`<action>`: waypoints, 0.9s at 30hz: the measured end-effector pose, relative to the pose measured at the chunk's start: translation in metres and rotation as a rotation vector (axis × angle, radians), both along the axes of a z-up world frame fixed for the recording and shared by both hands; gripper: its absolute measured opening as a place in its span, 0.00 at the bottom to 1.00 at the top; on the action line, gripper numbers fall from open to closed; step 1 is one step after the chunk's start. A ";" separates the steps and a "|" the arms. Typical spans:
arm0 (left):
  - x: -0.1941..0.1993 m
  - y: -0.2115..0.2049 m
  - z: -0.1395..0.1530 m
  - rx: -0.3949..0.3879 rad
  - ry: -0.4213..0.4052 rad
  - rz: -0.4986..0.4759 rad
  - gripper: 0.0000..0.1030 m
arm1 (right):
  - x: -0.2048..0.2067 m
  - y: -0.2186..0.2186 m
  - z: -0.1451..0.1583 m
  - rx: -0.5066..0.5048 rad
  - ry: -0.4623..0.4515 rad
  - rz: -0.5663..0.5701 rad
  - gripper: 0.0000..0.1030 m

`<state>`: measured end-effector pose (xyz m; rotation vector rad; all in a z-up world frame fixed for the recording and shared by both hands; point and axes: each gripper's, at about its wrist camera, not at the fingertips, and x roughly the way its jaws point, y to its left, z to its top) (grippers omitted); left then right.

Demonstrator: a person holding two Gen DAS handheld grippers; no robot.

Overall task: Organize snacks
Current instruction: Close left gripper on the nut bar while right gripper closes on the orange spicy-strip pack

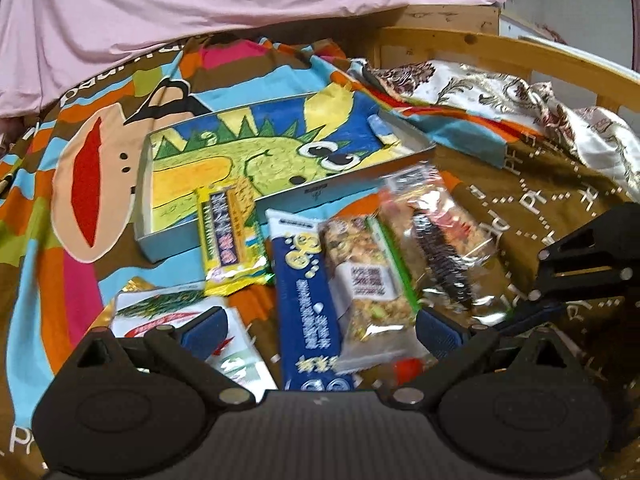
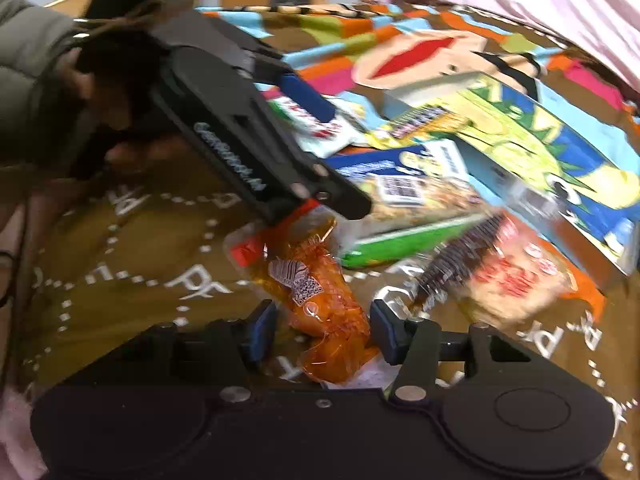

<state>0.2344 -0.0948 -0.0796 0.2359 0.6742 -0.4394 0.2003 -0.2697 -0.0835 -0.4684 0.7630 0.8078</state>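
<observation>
Several snack packets lie on a colourful cloth in front of a shallow dinosaur-print box. In the left wrist view my left gripper is open above a blue bar and a nut bar, with a white packet at its left finger. A yellow packet leans on the box edge. In the right wrist view my right gripper is open, with its pads on either side of an orange snack pouch, not clamped. The left gripper reaches in from the upper left. The box lies at the right.
A clear packet with red print lies right of the nut bar. A wooden bed rail and patterned fabric bound the far right. Pink bedding lies behind. A person's sleeve is at the left.
</observation>
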 end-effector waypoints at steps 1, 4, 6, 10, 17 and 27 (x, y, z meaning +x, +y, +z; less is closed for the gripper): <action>0.001 -0.002 0.001 -0.005 0.005 -0.003 0.99 | 0.003 -0.002 0.000 0.003 0.014 -0.019 0.51; 0.007 -0.012 0.001 -0.014 0.015 -0.014 0.94 | 0.003 -0.004 0.001 0.020 0.022 -0.036 0.50; 0.011 -0.017 0.001 -0.017 0.027 -0.019 0.86 | 0.000 -0.004 0.001 0.017 0.006 -0.025 0.50; 0.023 -0.024 -0.002 -0.035 0.061 -0.020 0.78 | -0.001 -0.004 0.000 0.032 0.004 -0.020 0.57; 0.043 -0.031 -0.006 -0.039 0.105 -0.008 0.55 | 0.000 0.002 0.001 0.060 0.006 -0.018 0.60; 0.061 -0.040 -0.006 -0.035 0.181 0.002 0.42 | 0.005 0.006 -0.001 0.088 -0.021 -0.069 0.44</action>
